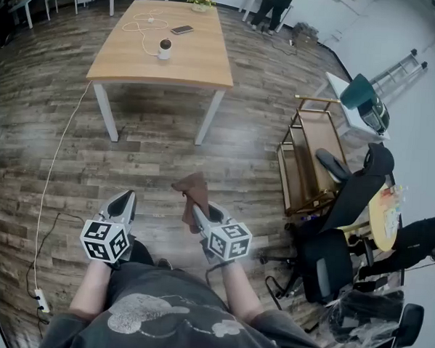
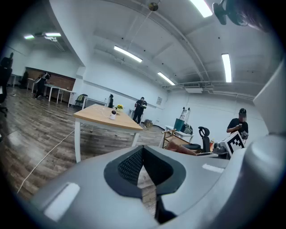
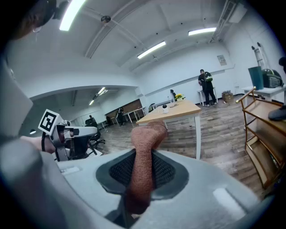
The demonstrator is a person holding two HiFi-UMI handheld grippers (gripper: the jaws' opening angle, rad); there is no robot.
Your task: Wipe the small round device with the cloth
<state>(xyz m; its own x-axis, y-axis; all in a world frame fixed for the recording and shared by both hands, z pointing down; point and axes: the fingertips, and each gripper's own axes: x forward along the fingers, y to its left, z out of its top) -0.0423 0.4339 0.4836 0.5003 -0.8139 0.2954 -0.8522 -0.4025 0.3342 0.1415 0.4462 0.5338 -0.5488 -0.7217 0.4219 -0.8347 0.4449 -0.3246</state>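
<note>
My right tongs (image 1: 199, 218) pinch the limp cloth (image 1: 192, 191) by its end, left tongs (image 1: 124, 204) closed empty; I reckon the light device (image 1: 164, 49) could skid.

Ceiling strip lights (image 2: 127, 54) are giving bright, even light and are flaring white in both gripper views. The table (image 1: 165, 54) is casting a faint shadow on the floor (image 1: 152, 166). Fisheye distortion is curving the edges, dark corners are ringing the gripper views, and the near cloth (image 3: 144, 165) is blurring.
</note>
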